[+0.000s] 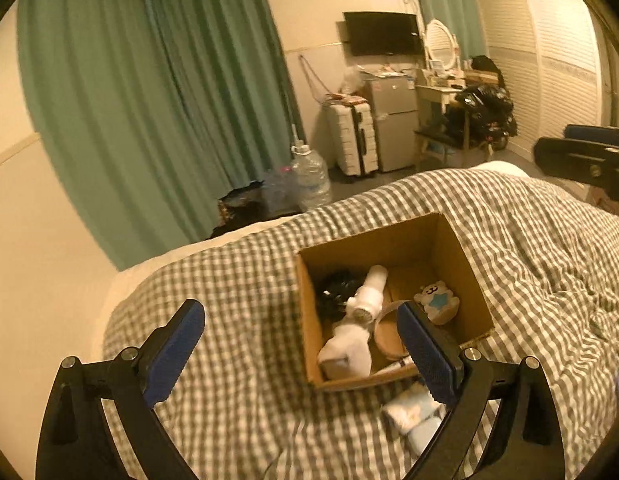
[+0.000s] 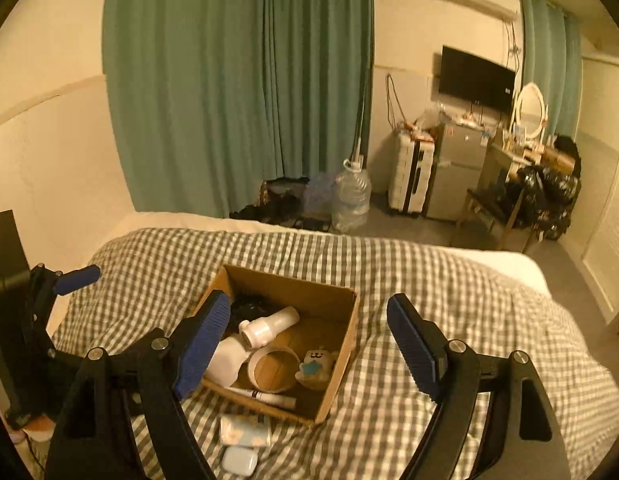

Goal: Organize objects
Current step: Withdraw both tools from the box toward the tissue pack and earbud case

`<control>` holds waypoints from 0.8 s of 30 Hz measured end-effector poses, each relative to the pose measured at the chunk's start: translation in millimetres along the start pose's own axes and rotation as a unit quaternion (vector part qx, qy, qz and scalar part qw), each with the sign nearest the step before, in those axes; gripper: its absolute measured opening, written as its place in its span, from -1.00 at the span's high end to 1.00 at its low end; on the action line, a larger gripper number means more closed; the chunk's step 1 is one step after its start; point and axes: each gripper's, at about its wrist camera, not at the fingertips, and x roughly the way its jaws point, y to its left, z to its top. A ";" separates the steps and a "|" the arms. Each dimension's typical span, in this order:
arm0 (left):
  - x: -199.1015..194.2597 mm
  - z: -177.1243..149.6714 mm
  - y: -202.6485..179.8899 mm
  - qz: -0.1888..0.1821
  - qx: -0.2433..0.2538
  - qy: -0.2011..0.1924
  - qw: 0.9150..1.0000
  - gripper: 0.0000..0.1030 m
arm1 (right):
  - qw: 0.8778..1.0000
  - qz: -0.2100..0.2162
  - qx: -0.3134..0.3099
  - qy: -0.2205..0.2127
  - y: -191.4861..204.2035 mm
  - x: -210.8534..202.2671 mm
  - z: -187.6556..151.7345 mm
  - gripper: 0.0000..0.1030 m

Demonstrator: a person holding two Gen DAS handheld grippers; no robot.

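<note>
An open cardboard box (image 1: 389, 242) (image 2: 329, 294) sits on the checked duvet. Inside lie a white dryer-like device (image 1: 365, 306) (image 2: 267, 326), a black tangled item (image 1: 333, 290), a bear toy with a blue star (image 1: 435, 300) (image 2: 315, 364), a tape roll (image 2: 273, 368) and a pen (image 2: 269, 398). A patterned packet (image 1: 409, 408) (image 2: 245, 430) and a pale blue case (image 2: 239, 460) lie on the duvet in front of the box. My left gripper (image 1: 299, 310) hovers open near the box's left side, holding nothing. My right gripper (image 2: 309, 302) hovers open above the box, also holding nothing.
The bed's duvet (image 2: 449, 280) runs to a wall at the left. Beyond the bed are green curtains (image 2: 237, 80), a large water bottle (image 2: 351, 196), a white suitcase (image 2: 409, 172), a small fridge and a cluttered desk. A dark panel (image 2: 5, 248) stands at the left.
</note>
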 end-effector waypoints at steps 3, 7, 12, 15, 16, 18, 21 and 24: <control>-24.3 -4.7 10.8 0.004 -0.017 -0.011 1.000 -0.95 | 1.000 -0.005 -0.010 -0.015 5.2 -28.4 3.2 -0.57; -43.1 -21.4 24.1 0.004 -0.054 -0.013 0.998 -0.97 | 0.999 -0.003 -0.025 -0.019 20.1 -49.2 -3.3 -0.63; -33.4 -57.6 31.9 0.013 -0.104 0.004 0.994 -1.00 | 0.999 0.019 -0.033 0.003 37.4 -40.5 -34.5 -0.63; -12.7 -84.1 27.5 0.010 -0.113 0.020 0.993 -1.00 | 0.999 0.037 -0.023 0.029 43.8 -17.4 -65.0 -0.63; -4.3 -93.5 26.2 0.012 -0.118 0.027 0.993 -1.00 | 0.998 0.045 -0.020 0.042 45.9 -7.5 -75.4 -0.63; 9.6 -109.7 24.5 0.014 -0.126 0.041 0.991 -1.00 | 0.997 0.047 -0.018 0.062 49.2 7.8 -92.4 -0.63; 28.1 -135.4 20.4 0.008 -0.142 0.062 0.988 -1.00 | 0.995 0.041 -0.033 0.085 59.4 32.1 -119.5 -0.63; 46.4 -154.6 12.6 0.001 -0.137 0.089 0.986 -1.00 | 0.992 0.049 -0.026 0.115 63.1 56.6 -144.0 -0.63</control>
